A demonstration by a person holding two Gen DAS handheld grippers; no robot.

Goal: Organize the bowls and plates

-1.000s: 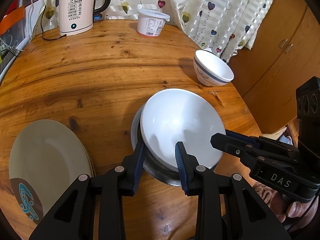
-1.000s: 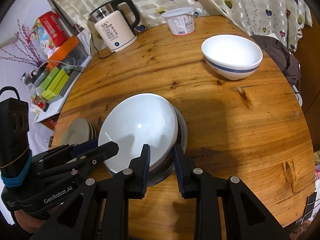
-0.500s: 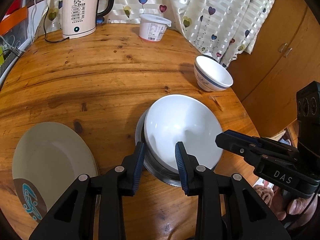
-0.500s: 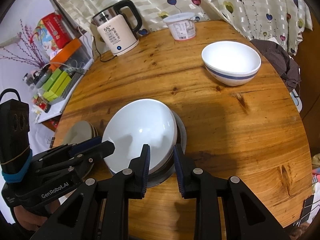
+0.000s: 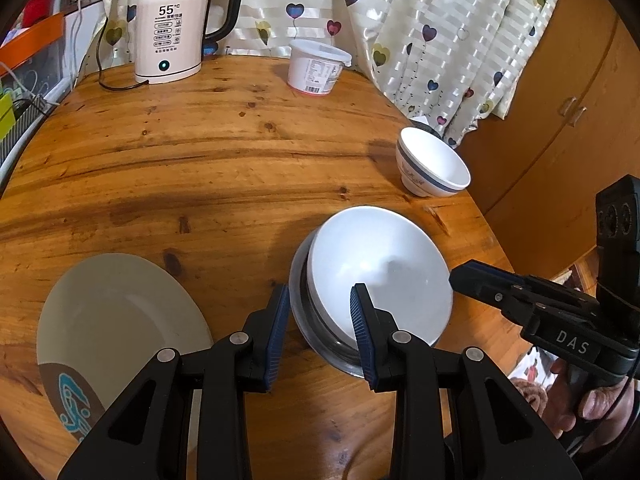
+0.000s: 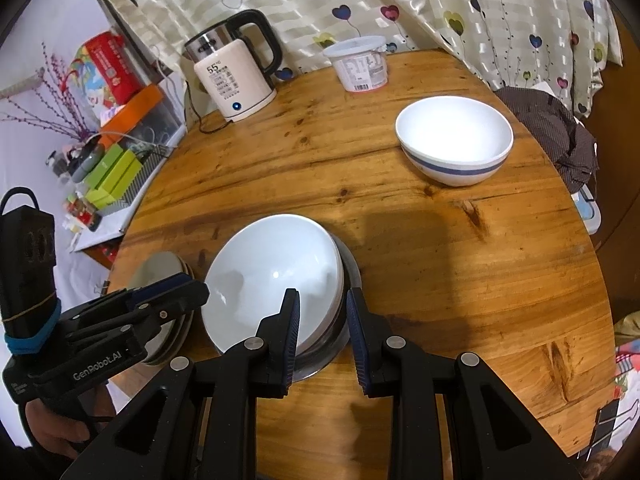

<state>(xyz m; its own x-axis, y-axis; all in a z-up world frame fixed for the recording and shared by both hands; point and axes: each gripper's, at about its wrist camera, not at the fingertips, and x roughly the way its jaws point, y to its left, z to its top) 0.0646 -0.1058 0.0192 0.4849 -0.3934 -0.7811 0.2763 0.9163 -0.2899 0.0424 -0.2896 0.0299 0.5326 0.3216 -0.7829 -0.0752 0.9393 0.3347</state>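
Both my grippers are straddling opposite rims of the stacked white bowls [image 5: 376,272], near-centre on the desk [image 5: 200,168]. Left gripper [image 5: 320,334] and right gripper [image 6: 322,336]: jaws part-open; actual pinch I cannot tell. I'm squaring pads before lifting.

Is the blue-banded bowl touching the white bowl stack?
Apart. The right wrist view shows bare table between the blue-banded bowl and the white bowl stack; the left wrist view agrees.
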